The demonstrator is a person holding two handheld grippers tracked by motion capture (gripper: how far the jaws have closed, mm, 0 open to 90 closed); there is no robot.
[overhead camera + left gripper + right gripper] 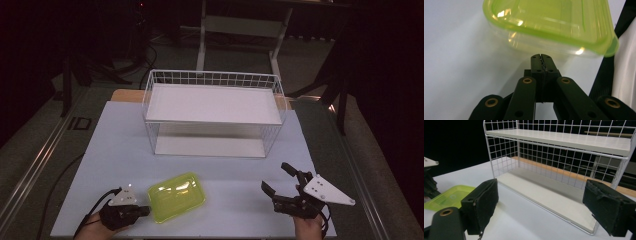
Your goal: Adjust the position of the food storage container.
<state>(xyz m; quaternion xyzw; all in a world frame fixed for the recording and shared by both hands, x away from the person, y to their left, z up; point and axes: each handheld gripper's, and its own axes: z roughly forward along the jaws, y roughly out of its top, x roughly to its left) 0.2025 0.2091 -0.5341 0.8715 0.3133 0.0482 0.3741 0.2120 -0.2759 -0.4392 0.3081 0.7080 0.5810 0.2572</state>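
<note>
A pale, matte counter (115,150) carries a white wire-grid shelf rack (214,112) with two flat boards, standing at the far side. Near the front edge lies a translucent lime-green plastic container (176,196), a rounded rectangle with a glossy lid, its long axis slanting from near left to far right. The left tool (142,211) sits just beside it, black jaws pressed together on nothing; the right tool (278,179), well apart, gapes wide and empty
</note>
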